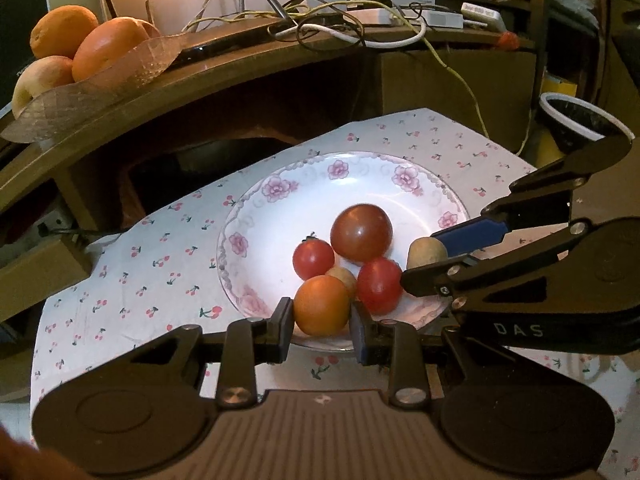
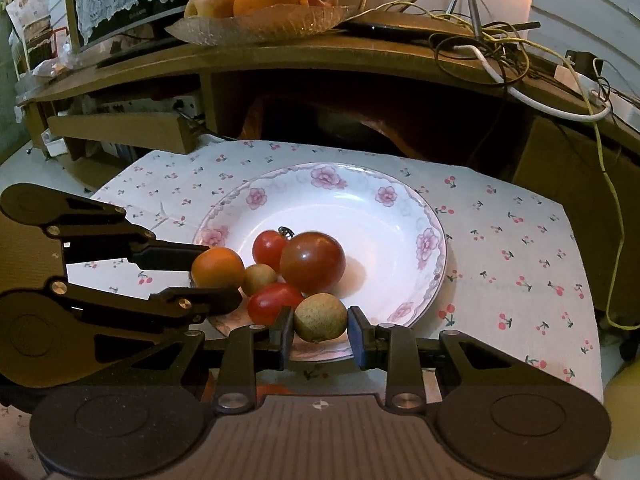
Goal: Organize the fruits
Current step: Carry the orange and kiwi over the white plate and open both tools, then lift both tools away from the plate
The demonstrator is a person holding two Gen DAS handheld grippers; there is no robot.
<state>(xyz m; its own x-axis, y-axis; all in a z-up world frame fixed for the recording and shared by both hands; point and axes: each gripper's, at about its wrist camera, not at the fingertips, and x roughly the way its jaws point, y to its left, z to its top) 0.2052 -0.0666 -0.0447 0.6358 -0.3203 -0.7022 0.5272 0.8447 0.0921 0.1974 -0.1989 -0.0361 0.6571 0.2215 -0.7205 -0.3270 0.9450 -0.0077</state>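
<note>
A white floral plate (image 1: 280,216) (image 2: 360,208) holds a large dark red tomato (image 1: 361,233) (image 2: 312,262), two small red tomatoes (image 1: 313,258) (image 1: 378,285), and a small tan fruit (image 1: 343,276) (image 2: 259,279). My left gripper (image 1: 322,318) (image 2: 218,270) is closed around a small orange fruit (image 1: 322,305) (image 2: 218,267) at the plate's near edge. My right gripper (image 2: 320,330) (image 1: 428,254) is closed around a brownish-green round fruit (image 2: 320,317) (image 1: 426,253) at the plate's edge.
The plate sits on a cherry-print cloth (image 1: 160,264) (image 2: 520,248). A wooden shelf behind carries a glass dish of oranges and apples (image 1: 80,52) (image 2: 260,4) and tangled cables (image 1: 328,24) (image 2: 500,48). A dark bin (image 1: 580,120) stands at the right.
</note>
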